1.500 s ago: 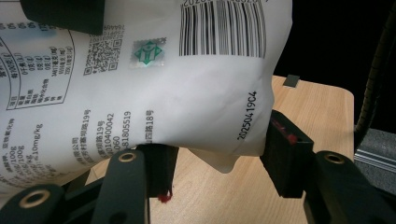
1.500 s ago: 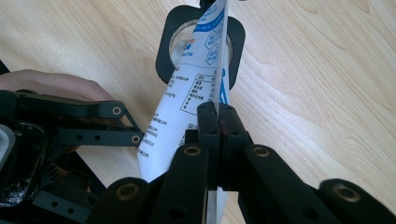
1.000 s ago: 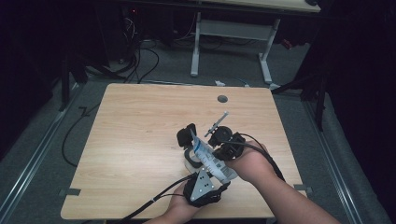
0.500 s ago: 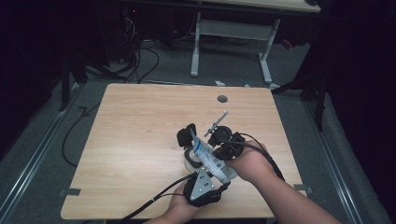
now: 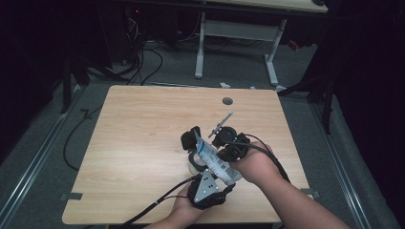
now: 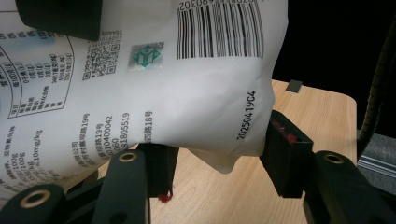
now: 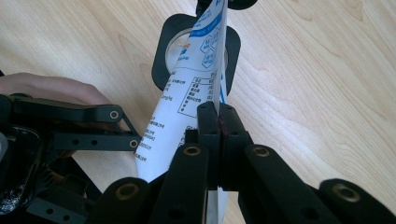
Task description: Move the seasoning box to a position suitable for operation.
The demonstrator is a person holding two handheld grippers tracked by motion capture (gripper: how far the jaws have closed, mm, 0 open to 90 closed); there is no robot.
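Observation:
A white printed pouch (image 5: 213,161) with a barcode is held up over the wooden table (image 5: 138,143) between both grippers. My right gripper (image 7: 218,116) is shut on a flat edge of the pouch (image 7: 196,79); in the high view it (image 5: 223,151) comes in from the right. My left gripper (image 6: 219,163) has the pouch's bulging lower end (image 6: 163,93) between its jaws, with both pads touching the pouch. It (image 5: 210,172) reaches up from the table's near edge.
A black rounded object with a pale round centre (image 7: 187,46) lies on the table just beyond the pouch, also visible from above (image 5: 191,138). A small round hole (image 5: 227,100) is in the tabletop at the far side. Cables trail off the near edge (image 5: 157,202).

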